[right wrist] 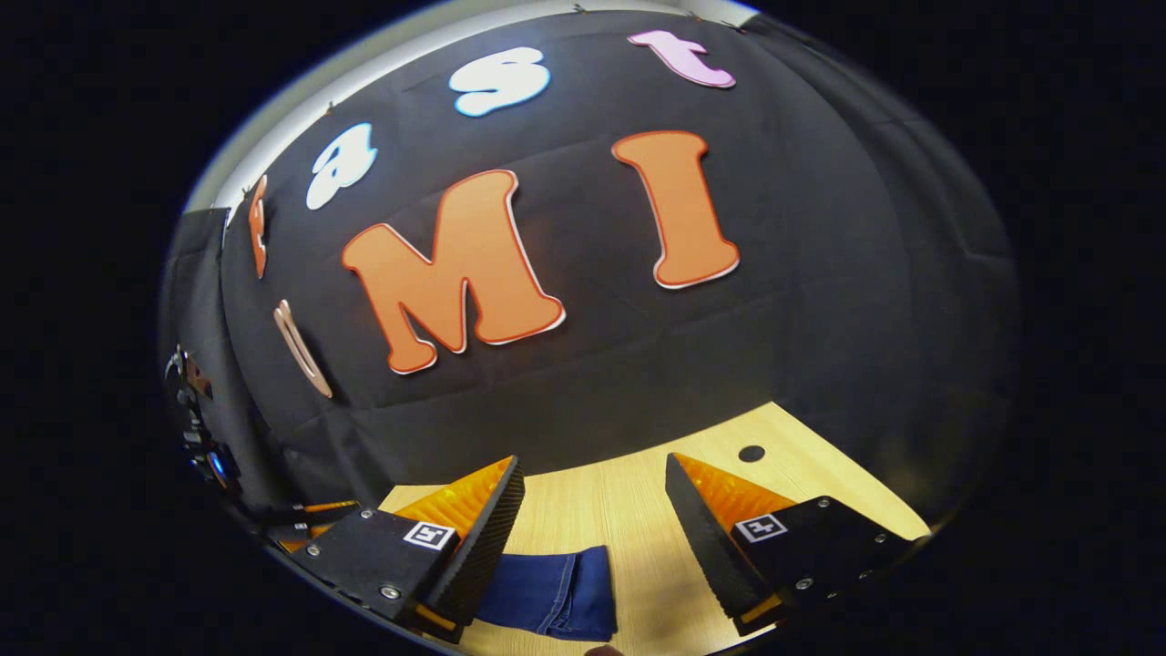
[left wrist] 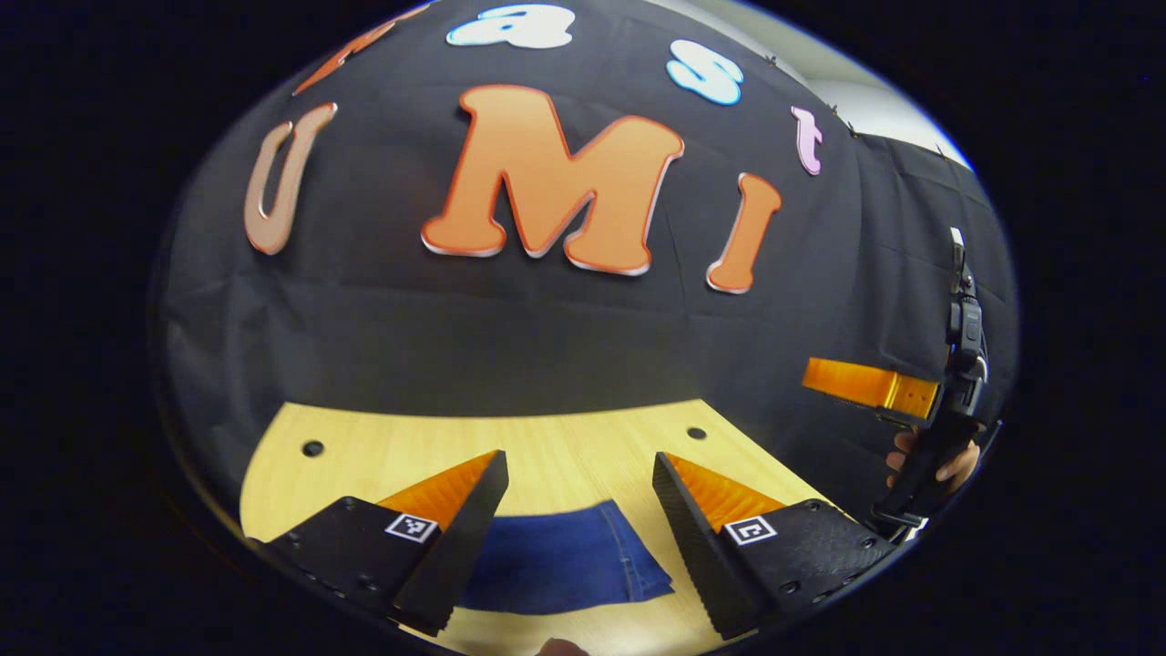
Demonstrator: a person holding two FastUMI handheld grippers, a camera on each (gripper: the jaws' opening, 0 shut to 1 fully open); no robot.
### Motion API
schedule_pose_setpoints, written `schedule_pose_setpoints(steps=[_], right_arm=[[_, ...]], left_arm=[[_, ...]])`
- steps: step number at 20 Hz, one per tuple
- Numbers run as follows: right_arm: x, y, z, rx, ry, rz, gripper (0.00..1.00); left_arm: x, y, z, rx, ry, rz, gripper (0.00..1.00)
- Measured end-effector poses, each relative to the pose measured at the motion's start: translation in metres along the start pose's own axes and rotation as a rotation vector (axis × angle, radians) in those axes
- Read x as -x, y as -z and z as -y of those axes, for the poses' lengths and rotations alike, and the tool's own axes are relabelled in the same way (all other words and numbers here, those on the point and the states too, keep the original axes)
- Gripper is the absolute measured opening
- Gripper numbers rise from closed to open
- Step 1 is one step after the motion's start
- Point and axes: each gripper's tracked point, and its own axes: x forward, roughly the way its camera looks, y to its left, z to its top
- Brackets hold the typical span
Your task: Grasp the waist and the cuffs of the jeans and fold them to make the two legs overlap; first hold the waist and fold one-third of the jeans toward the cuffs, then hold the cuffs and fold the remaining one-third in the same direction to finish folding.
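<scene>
In the left gripper view, your left gripper (left wrist: 580, 474) sits nearest, its two fingers spread wide with nothing between them, raised above the wooden table (left wrist: 565, 442). Just past and below the gap between those fingers lie the jeans (left wrist: 565, 560), a dark blue patch flat on the tabletop with a seam running along its right side; no finger touches the denim. Farther on, the table's bare top shows two small round holes (left wrist: 312, 448) near its far edge. Off to the right of that view, well apart from the jeans, your right gripper (left wrist: 870, 384) is held up in the air by a hand (left wrist: 947, 465) on its handle; it is seen side-on, so I cannot tell its opening from there. In the right gripper view, your right gripper (right wrist: 594, 483) likewise has its fingers parted wide and empty, hovering clear of the table (right wrist: 629, 510). The jeans (right wrist: 556, 592) lie below it, nearer its left finger, with a folded edge and stitching visible at the cloth's lower right. Beyond, a single round hole (right wrist: 751, 453) marks the table near its back edge. At the far left of this view part of your left gripper (right wrist: 305, 524) shows low beside the table. Behind everything hangs the black cloth wall (right wrist: 820, 319).
</scene>
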Motion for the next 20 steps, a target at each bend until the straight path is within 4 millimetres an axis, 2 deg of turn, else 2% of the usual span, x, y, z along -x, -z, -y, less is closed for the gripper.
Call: schedule_pose_setpoints(steps=[2, 5, 7, 8, 9, 14, 17, 20], right_arm=[[0.001, -0.003, -0.015, 0.064, -0.016, 0.025, 0.97], [0.003, -0.012, -0.039, 0.141, -0.057, 0.085, 0.96], [0.009, -0.015, -0.052, 0.180, -0.074, 0.132, 0.96], [0.012, -0.019, -0.057, 0.198, -0.077, 0.156, 1.00], [0.013, -0.016, -0.063, 0.211, -0.087, 0.161, 0.96], [0.023, -0.010, -0.090, 0.252, -0.120, 0.194, 0.96], [0.029, -0.005, -0.109, 0.239, -0.150, 0.205, 0.96], [0.031, 0.005, -0.118, 0.256, -0.152, 0.192, 0.96]], left_arm=[[0.010, -0.027, -0.013, -0.072, -0.074, 0.091, 0.97], [0.028, -0.055, -0.022, -0.134, -0.144, 0.171, 0.98], [0.033, -0.070, -0.029, -0.141, -0.193, 0.210, 0.98], [0.034, -0.069, -0.034, -0.138, -0.210, 0.220, 0.98], [0.036, -0.069, -0.037, -0.132, -0.220, 0.232, 0.98], [0.052, -0.051, -0.046, -0.087, -0.240, 0.247, 0.97], [0.066, -0.064, -0.059, -0.068, -0.252, 0.306, 0.98], [0.068, -0.064, -0.060, -0.067, -0.255, 0.318, 0.97]])
